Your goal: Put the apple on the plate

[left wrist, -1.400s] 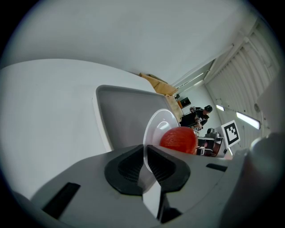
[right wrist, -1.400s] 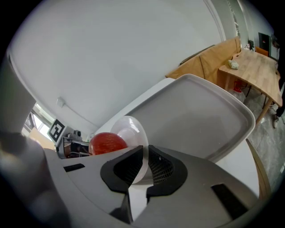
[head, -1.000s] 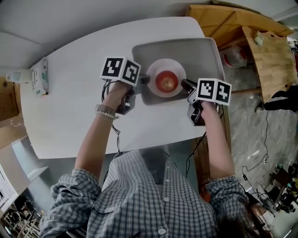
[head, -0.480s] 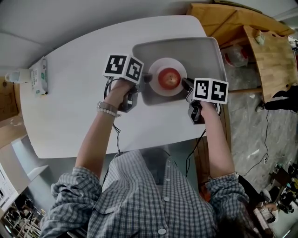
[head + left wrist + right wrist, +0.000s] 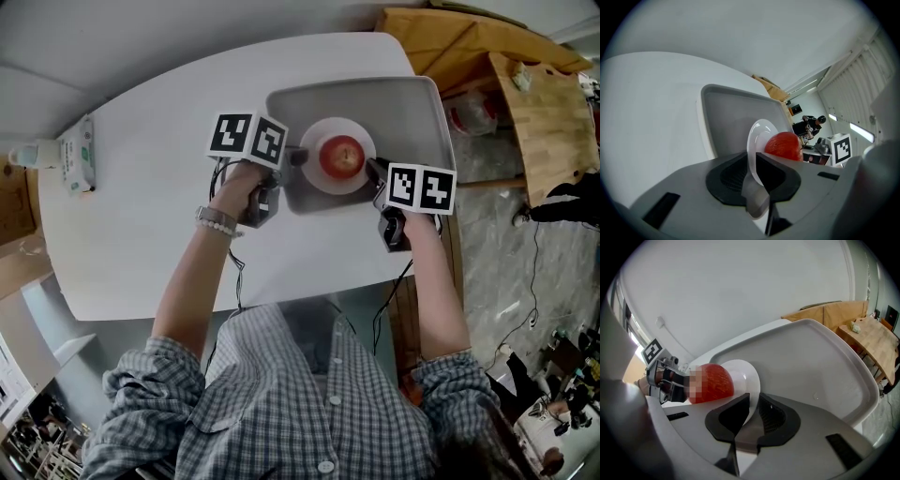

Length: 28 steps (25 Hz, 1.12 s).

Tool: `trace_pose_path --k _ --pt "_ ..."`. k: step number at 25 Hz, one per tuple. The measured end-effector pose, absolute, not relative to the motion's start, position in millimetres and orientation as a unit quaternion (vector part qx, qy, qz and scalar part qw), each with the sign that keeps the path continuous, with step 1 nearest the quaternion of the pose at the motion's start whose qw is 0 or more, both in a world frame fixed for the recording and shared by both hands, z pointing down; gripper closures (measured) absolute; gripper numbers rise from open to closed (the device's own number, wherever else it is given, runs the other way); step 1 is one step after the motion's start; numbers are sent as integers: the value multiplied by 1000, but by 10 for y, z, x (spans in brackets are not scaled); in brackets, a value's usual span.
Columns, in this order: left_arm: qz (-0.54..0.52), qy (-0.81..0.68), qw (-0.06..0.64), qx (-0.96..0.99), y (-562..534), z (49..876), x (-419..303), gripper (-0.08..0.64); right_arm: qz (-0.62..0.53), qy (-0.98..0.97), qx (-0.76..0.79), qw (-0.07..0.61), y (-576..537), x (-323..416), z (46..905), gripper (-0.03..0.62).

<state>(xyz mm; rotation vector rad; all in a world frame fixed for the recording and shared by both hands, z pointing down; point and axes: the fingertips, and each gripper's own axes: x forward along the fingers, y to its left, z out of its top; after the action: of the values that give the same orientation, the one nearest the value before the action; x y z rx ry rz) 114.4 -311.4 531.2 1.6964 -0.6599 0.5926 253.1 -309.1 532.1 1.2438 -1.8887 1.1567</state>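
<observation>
A red apple (image 5: 342, 156) rests on the small white plate (image 5: 321, 181), which is over the grey tray (image 5: 403, 103). My left gripper (image 5: 298, 157) is shut on the plate's left rim, and my right gripper (image 5: 372, 170) is shut on its right rim. In the left gripper view the plate's rim (image 5: 753, 140) runs between the jaws of the left gripper (image 5: 753, 169), with the apple (image 5: 784, 145) just behind. In the right gripper view the plate (image 5: 746, 377) is pinched by the right gripper (image 5: 753, 412), the apple (image 5: 715, 382) on it to the left.
The tray lies at the far right of the white table (image 5: 150, 187). A wipes pack (image 5: 79, 152) and a small bottle (image 5: 28, 154) sit at the table's left edge. Wooden furniture (image 5: 525, 103) stands beyond the table's right side.
The plate with the apple has shifted slightly up and to the right in the head view, both grippers moving with it. The grip on both rims is unchanged.
</observation>
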Motion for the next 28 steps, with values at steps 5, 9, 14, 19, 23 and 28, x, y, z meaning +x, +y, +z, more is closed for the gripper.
trace_pose_path --k 5,9,14,19,23,28 --pt "235 -283 585 723 -3134 5288 1135 485 432 -713 467 294 -3081 2526 5312 540" --pt "201 -276 599 724 -3160 5193 1172 480 428 -717 467 292 -3084 2546 5291 540" --pt "197 -283 586 733 -3163 5108 1169 480 418 -721 470 291 -3095 2590 5257 540" --pt "203 -299 568 740 -3093 5075 1061 482 392 -717 506 274 -3164 2724 5122 541" --pt "182 -292 555 757 -2999 4959 1077 524 360 -727 525 258 -3136 2786 4957 545" --pt "166 -302 516 785 -2896 4732 1069 551 333 -750 524 230 -3020 2732 4710 552"
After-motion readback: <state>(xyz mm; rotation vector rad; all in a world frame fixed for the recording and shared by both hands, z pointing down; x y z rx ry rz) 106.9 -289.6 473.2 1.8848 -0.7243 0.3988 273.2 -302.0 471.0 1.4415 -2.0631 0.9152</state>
